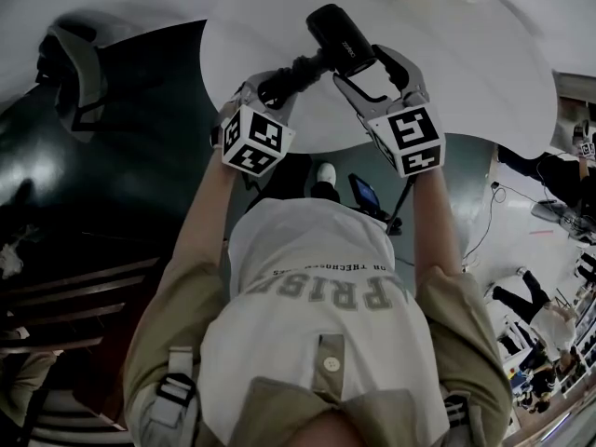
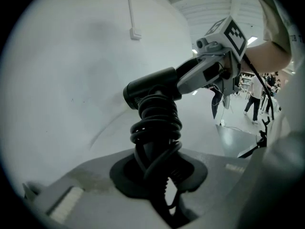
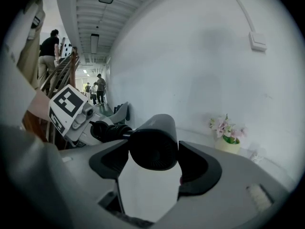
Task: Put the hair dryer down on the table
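A black hair dryer (image 1: 340,37) hangs over the white round table (image 1: 484,73), held by both grippers. My left gripper (image 1: 272,87) is shut on its handle (image 2: 155,128), which has the black cord wound round it. My right gripper (image 1: 363,63) is shut on the barrel (image 3: 153,144), one pad against each side. In the left gripper view the barrel (image 2: 150,87) points left, with the right gripper (image 2: 209,70) behind it. In the right gripper view the left gripper (image 3: 71,113) shows at the left, on the coiled handle (image 3: 107,130).
A small pot of pink flowers (image 3: 228,138) stands on the table by the white wall. A cable duct and box (image 3: 259,41) run down that wall. A dark chair (image 1: 74,73) stands at the left on the dark floor. People (image 3: 49,51) move about in the background.
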Demonstrator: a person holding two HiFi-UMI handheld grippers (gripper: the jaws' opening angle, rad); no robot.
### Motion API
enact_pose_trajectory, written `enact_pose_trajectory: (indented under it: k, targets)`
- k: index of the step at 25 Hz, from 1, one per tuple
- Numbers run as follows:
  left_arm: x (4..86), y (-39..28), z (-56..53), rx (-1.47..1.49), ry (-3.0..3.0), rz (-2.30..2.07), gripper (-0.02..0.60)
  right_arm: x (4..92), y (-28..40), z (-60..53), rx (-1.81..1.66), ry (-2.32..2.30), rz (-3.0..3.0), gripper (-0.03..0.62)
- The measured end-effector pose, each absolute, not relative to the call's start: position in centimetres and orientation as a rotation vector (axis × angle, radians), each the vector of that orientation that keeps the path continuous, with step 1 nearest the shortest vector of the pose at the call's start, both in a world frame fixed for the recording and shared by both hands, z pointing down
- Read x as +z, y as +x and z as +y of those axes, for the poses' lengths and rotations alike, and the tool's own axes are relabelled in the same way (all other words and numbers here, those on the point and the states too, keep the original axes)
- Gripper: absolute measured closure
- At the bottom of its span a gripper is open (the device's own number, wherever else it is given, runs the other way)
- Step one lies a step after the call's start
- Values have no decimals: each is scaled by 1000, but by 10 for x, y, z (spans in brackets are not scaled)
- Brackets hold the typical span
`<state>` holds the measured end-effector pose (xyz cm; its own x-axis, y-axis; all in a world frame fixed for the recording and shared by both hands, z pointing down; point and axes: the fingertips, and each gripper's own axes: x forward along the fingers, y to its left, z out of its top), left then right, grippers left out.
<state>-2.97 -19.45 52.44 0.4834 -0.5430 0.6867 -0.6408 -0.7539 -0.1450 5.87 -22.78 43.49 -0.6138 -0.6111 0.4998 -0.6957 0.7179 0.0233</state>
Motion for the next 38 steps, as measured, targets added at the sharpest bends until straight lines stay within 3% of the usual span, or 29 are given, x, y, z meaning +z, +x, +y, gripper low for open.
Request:
enact_pose_trajectory:
  k: [38]
  targets:
    - [601,-34,-209,1411,2502,-817,494,535,70,-240,513,922,-2314,281]
